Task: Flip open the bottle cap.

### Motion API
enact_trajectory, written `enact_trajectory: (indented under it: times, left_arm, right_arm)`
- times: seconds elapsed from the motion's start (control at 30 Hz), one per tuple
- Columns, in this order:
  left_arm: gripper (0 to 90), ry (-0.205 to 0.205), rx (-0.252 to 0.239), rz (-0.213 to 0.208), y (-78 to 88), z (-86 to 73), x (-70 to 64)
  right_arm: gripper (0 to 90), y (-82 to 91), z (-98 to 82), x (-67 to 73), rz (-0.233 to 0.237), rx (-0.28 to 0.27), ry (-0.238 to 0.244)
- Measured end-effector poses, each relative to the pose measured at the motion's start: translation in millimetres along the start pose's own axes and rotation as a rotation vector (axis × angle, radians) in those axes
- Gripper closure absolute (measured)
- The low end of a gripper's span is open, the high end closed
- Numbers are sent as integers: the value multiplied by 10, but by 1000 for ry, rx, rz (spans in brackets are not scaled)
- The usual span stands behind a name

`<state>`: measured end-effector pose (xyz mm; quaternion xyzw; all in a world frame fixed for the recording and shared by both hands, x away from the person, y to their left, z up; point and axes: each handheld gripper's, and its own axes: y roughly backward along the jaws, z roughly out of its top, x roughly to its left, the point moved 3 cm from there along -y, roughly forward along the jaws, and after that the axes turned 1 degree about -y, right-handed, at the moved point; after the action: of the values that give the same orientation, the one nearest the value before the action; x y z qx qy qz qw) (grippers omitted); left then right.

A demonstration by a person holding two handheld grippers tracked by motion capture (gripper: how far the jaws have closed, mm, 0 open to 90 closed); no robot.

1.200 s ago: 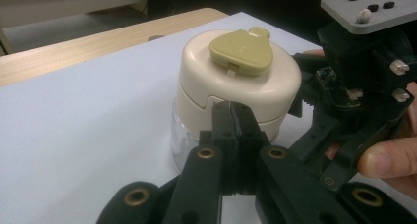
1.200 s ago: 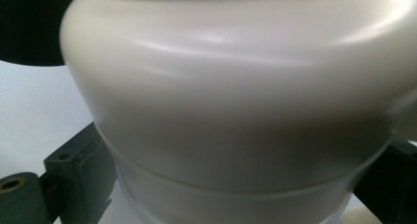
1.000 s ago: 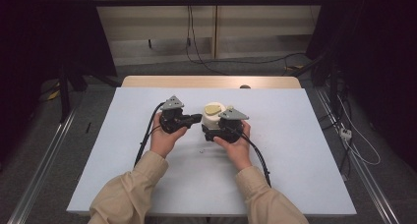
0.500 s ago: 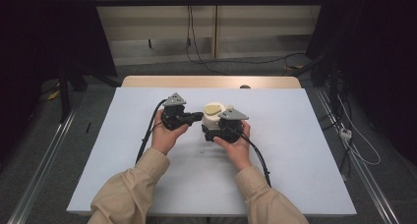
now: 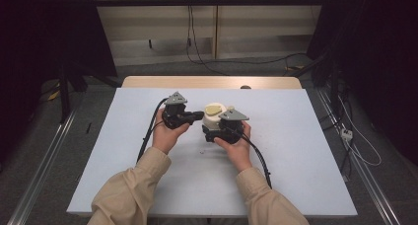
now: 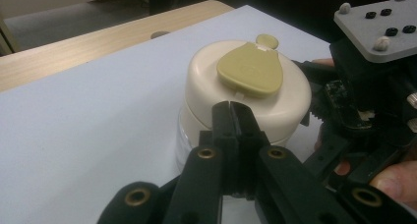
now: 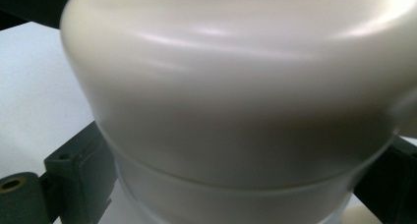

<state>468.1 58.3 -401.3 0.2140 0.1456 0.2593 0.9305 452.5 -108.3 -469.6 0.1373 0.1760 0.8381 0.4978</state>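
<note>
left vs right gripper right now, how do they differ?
The left gripper has its jaws pressed together, holding nothing; the right gripper has its jaws spread around the cream container. The left gripper's tips sit at the lid's side; the right gripper clamps lower, on the body. Both carry grey plates and are hand-held.

A lidded jar [image 5: 213, 117] stands upright on the worktop [image 5: 296, 136], near its middle. The left tool [image 5: 199, 116] lies to the jar's left, its jaws pressed together and tips just beside the lid [image 6: 248, 89]. The right tool [image 5: 212, 131] sits before and right of the jar, one jaw on either side of it.
</note>
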Motion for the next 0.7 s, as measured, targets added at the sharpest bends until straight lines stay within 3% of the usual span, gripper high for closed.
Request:
enact_trajectory:
  times: [0.7]
  left_arm:
    - [900,-10,8,-10,0,65,-2]
  right_arm:
    - [50,-2,-5,4,-3,2,2]
